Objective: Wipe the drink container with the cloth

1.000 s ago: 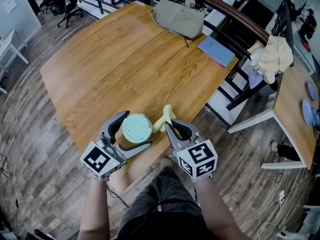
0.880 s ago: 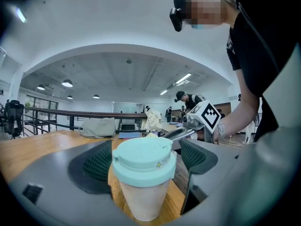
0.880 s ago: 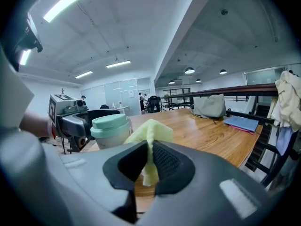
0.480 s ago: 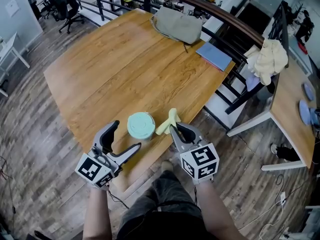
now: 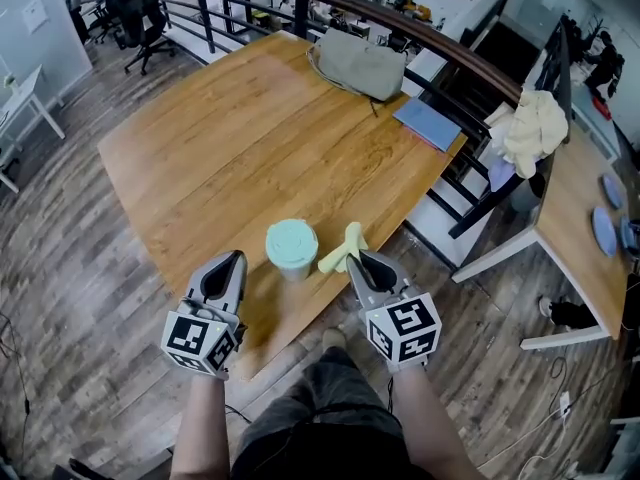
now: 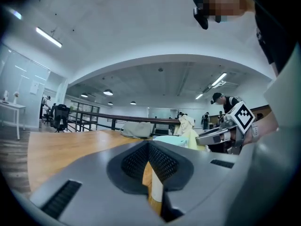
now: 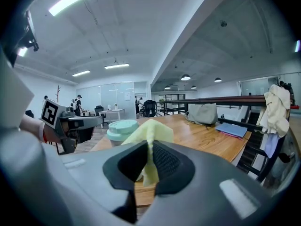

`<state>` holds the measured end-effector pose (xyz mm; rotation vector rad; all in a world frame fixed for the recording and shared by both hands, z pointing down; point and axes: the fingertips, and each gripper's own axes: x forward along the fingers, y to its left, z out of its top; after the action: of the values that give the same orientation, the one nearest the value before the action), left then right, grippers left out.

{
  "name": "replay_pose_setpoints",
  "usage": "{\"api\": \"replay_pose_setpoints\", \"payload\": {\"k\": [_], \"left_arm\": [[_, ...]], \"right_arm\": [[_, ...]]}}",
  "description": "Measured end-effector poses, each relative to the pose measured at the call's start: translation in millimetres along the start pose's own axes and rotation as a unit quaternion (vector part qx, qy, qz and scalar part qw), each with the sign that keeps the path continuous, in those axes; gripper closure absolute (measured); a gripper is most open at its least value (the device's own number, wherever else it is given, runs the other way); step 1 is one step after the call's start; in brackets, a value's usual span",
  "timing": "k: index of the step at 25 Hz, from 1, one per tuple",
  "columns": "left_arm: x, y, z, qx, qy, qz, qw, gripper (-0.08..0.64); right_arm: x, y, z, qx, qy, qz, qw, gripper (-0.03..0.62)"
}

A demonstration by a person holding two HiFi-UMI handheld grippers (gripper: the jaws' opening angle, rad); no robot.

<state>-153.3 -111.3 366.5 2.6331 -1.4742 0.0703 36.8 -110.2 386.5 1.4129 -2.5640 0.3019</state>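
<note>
The drink container, a cup with a mint-green lid, stands upright near the front edge of the wooden table. My left gripper is to the left of the cup and apart from it. Its jaws have just been closing and are now shut, with nothing between them. My right gripper is shut on a yellow cloth, which hangs close to the cup's right side. The right gripper view shows the cloth pinched in the jaws, with the cup just behind it to the left.
A grey bag and a blue notebook lie at the table's far side, by a dark railing. To the right is a second desk with pale clothes heaped beside it. The table's front edge runs just under both grippers.
My left gripper stood open round the cup, drew back from it to the left and has shut empty. The cup now stands free. The right gripper still holds the cloth beside it.
</note>
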Motion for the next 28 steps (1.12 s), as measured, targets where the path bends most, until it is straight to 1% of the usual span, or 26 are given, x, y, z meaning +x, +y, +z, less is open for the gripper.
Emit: {"api": "replay_pose_setpoints", "payload": {"k": [3,6,18,28], "left_arm": [[-2.3,3.4,4.5,0.001,-0.008,0.027,0.9996,0.563],[-4.3,3.6,10.8,-0.006,-0.02,0.039,0.999,0.563],[-30.8,-3.2,25.3,-0.016,-0.046,0.045,0.9978,0.563],[-60.4,-8.3,32.8,-0.018,-0.059,0.048,0.997,0.563]], "right_arm": [[-5.2,4.6,5.4,0.003,-0.009,0.002,1.0,0.552],[-10.8,10.8,9.3,0.002,-0.018,0.004,1.0,0.552],[-29.4,40.5,26.5,-0.013,-0.052,0.01,0.999,0.552],[-45.6,67.6,30.8,-0.023,-0.063,0.017,0.998,0.552]]}}
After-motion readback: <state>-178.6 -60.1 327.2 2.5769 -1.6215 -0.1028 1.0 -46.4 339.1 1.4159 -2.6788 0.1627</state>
